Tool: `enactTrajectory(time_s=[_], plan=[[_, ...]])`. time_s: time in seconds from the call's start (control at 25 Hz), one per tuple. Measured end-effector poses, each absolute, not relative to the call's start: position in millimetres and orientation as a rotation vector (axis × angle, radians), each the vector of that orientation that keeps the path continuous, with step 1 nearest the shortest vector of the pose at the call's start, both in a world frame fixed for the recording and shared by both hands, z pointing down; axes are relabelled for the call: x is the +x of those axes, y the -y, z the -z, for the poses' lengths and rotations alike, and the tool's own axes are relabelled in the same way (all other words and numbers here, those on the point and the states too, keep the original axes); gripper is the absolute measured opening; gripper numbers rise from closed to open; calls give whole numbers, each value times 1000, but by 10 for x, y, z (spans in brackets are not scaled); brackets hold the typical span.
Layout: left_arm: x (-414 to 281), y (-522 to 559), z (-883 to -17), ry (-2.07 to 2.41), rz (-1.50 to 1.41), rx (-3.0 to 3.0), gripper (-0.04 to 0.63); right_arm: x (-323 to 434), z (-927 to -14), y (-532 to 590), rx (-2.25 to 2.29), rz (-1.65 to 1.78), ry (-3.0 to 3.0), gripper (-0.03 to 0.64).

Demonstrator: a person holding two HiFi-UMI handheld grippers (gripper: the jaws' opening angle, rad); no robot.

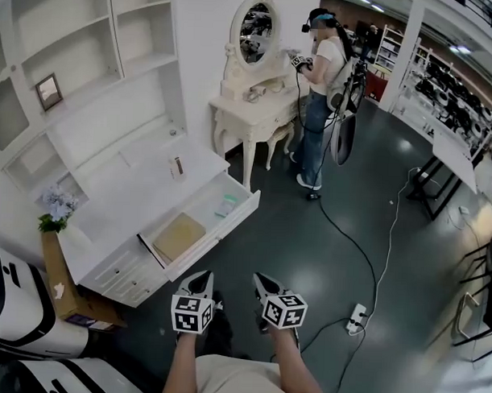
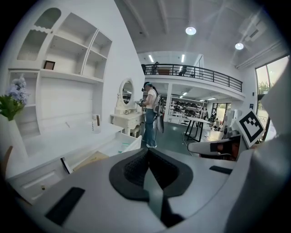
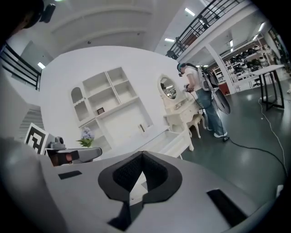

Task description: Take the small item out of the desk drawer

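Straight down onto the drawer (image 1: 216,237), standing well out from the white desk (image 1: 125,199). In the drawer's far end, lying flat on the bottom, the small item (image 1: 227,205), pale teal, with nothing touching it. In the drawer's near end, well apart from the item, a tan board (image 1: 178,236). Now the left gripper (image 1: 201,276): out over the dark floor (image 1: 324,259) in front of the drawer, near its front panel but clear of it, tips (image 2: 134,170) pressed together with nothing between them. Just beside it, a little farther out from the drawer, the right gripper (image 1: 262,279), pads (image 3: 120,175) likewise meeting at the tip, empty too. Both aimed roughly toward the drawer, neither reaching into it. Behind the drawer, on the desktop, a small bottle (image 1: 178,167) standing upright. Off past the drawer's near end, flowers (image 1: 54,209) on the desk corner and a cardboard box (image 1: 61,286) on the floor below. Beyond the drawer's far end, a cream vanity (image 1: 249,111) with an oval mirror, and a person (image 1: 322,81) standing at it. Well out from the drawer front, a white power strip (image 1: 356,316) on the floor.
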State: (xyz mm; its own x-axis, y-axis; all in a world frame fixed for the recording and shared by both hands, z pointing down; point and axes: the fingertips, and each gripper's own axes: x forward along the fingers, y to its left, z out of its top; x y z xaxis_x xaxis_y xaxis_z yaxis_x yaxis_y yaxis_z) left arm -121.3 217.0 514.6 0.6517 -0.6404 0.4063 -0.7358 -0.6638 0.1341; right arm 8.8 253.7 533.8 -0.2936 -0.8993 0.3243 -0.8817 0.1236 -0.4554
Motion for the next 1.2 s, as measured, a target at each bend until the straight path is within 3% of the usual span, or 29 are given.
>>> enactTrajectory(time_s=[0.84,1.2], plan=[[-855,659,-5383,1001,-531,2455,17,493,-5369,-5,-1912,977,-2320,25],[-780,1379,-5721,942,-615,2424,17,539,-5654,674,-1971,1066,-2344,25]])
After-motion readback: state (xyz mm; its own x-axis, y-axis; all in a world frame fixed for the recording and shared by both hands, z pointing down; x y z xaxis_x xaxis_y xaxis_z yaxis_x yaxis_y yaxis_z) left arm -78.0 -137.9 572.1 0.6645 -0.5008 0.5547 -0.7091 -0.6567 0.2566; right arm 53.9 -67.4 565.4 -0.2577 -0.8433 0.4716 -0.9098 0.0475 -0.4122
